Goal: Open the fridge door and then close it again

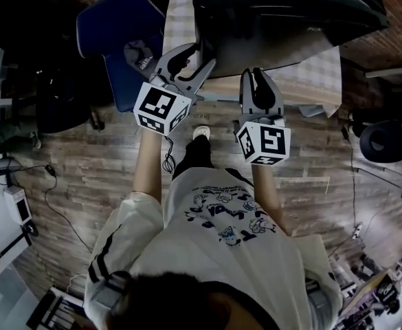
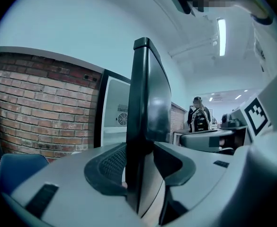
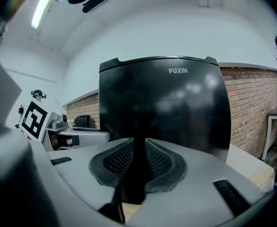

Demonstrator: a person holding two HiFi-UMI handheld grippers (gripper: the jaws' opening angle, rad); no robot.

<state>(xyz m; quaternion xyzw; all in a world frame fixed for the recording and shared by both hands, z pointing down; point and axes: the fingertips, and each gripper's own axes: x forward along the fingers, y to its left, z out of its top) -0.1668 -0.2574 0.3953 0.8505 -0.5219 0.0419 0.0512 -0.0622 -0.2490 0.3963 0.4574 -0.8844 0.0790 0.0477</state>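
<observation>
Closed on the free edge of the door [image 2: 145, 103]: the fingers [image 2: 107, 167] of the left gripper [image 2: 139, 157], one to each side, no gap showing at either pad. Door upright, long axis vertical, seen edge-on from here as a thin black slab, free edge turned toward the person. Swung out from the fridge [image 2: 115, 112], with the white inside and a round grille showing just left of the slab. On the right gripper [image 3: 137, 150], fingers [image 3: 163, 161] a narrow slit apart, nothing between them, aimed at the door's glossy black outer face, FUXIN printed near its top edge. In the head view, free edge at the left gripper, the rest of the slab running off to the right. Fridge set on a pale worktop [image 3: 252, 167], near edge close by both grippers. To the left, a blue chair [image 1: 115, 26] near the left gripper. Beyond the fridge in the left gripper view, a brick wall [image 2: 43, 108]. Plank floor [image 1: 97, 163] open on the person's side, cables and furniture toward its margins. Far off, past the door's right face, a standing person [image 2: 199, 115] among desks.
</observation>
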